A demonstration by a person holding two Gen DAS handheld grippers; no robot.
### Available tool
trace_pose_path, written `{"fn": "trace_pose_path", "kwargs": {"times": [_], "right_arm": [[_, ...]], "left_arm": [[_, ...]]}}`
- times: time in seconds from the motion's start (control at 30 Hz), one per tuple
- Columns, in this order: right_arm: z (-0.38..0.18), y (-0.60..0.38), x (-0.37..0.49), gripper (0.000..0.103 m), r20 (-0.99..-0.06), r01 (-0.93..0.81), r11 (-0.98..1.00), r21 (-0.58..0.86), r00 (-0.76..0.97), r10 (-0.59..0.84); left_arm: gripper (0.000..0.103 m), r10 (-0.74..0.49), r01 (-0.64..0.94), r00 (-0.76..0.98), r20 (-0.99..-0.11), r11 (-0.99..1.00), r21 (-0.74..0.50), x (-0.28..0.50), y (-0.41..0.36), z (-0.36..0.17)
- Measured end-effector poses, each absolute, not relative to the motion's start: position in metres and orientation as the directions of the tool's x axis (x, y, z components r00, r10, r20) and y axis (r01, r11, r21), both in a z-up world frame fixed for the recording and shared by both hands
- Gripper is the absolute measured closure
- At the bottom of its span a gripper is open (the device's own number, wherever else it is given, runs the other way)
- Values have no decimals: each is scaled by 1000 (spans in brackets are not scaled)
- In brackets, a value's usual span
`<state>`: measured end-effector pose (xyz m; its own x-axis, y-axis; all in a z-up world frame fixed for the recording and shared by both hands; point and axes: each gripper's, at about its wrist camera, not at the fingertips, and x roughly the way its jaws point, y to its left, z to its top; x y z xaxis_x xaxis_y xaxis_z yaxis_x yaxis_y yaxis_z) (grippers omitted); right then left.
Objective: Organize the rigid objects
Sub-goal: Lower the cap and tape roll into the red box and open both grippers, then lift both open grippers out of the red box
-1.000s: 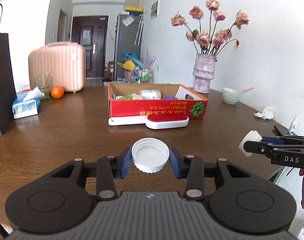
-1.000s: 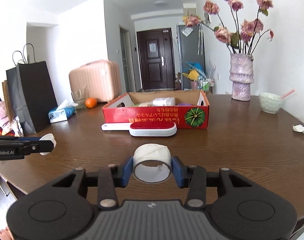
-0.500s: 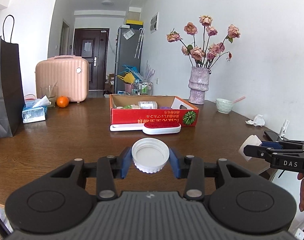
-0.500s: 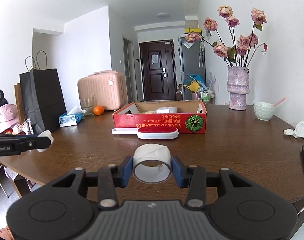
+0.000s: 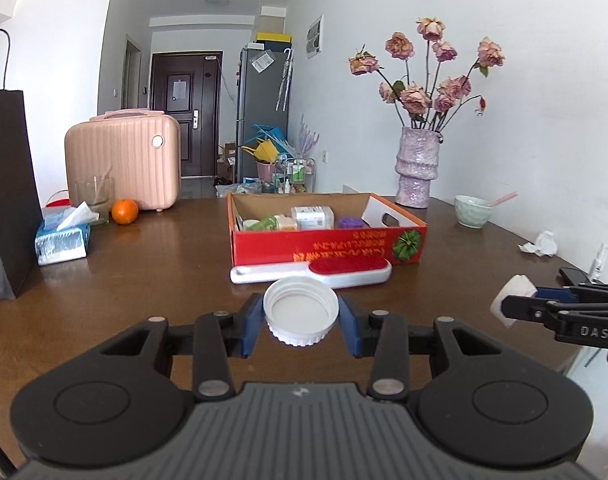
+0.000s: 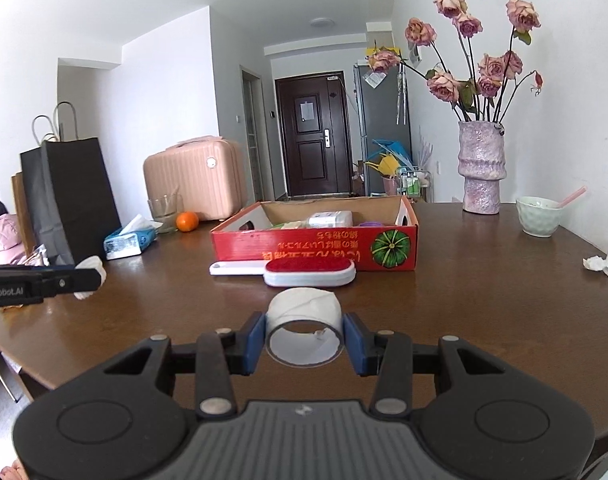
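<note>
The left gripper (image 5: 301,322) is closed on a white ribbed plastic lid (image 5: 301,312), its blue pads pressing the rim from both sides, with the hollow side of the lid turned up. It points slightly downward and is held above the near part of the brown wooden tabletop (image 5: 144,280).

The right gripper (image 6: 304,338) is closed on a white roll of tape (image 6: 304,324), which sits between the pads with its open hole towards the camera. This gripper also points a little down over the tabletop, beside the left one.

Further out a white lint brush with a red pad (image 5: 312,271) lies on the tabletop, just in front of a red cardboard box (image 5: 328,240) that holds several small containers. Beyond the box stands a purple textured vase with dried pink roses (image 5: 418,172).
</note>
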<state>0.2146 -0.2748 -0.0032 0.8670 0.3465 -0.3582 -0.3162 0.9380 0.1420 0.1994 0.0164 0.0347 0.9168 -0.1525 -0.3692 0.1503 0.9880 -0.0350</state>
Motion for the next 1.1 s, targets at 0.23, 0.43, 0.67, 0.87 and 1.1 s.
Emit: {"fn": "trace_pose_path", "kwargs": {"times": [0.23, 0.43, 0.67, 0.87, 1.1], "right_arm": [[25, -278, 300, 61, -335, -355, 924, 140, 862, 381], [46, -274, 415, 61, -391, -379, 921, 93, 836, 384], [26, -262, 549, 61, -624, -345, 938, 44, 724, 295], [6, -254, 585, 61, -678, -321, 945, -64, 709, 195], [36, -264, 580, 48, -612, -308, 951, -32, 758, 225]], "left_arm": [[62, -185, 202, 919, -347, 979, 14, 298, 15, 56], [62, -214, 247, 863, -458, 969, 14, 426, 16, 55], [62, -140, 238, 776, -616, 968, 80, 528, 17, 19], [59, -132, 214, 750, -648, 976, 49, 559, 28, 4], [39, -147, 207, 769, -622, 978, 25, 546, 32, 30]]}}
